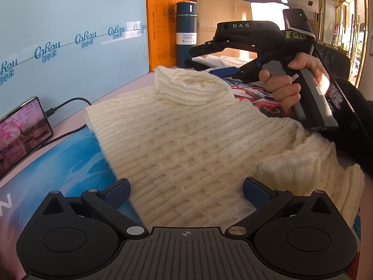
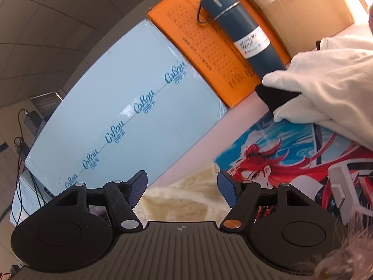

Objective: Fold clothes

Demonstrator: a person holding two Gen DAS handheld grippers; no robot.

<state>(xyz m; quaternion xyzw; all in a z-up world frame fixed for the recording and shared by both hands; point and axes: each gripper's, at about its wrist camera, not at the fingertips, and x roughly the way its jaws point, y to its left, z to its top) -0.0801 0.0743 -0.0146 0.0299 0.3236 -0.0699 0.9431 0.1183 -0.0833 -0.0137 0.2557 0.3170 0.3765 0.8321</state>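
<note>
Lying flat on the picture mat (image 1: 70,161) is a cream sweater (image 1: 186,140), neck toward the boxes.
The left gripper (image 1: 185,192) hangs wide apart over it. The right gripper (image 2: 182,187) is apart too, holding nothing. A blue bottle (image 1: 185,33), white clothes (image 2: 326,86) and a phone (image 1: 22,130) sit nearby.

Our left claw (image 1: 185,192) points forward and slightly down, its two blue-padded fingers (image 1: 255,192) spread wide apart with nothing between them. Our right claw (image 2: 182,190) is tilted, rolled to one side, its fingers (image 2: 227,191) likewise parted and gripping nothing. In the left wrist view, our right hand (image 1: 296,81) wraps around the grey handle, index finger curled at the front and thumb on top, with a dark sleeve covering the wrist behind it.
</note>
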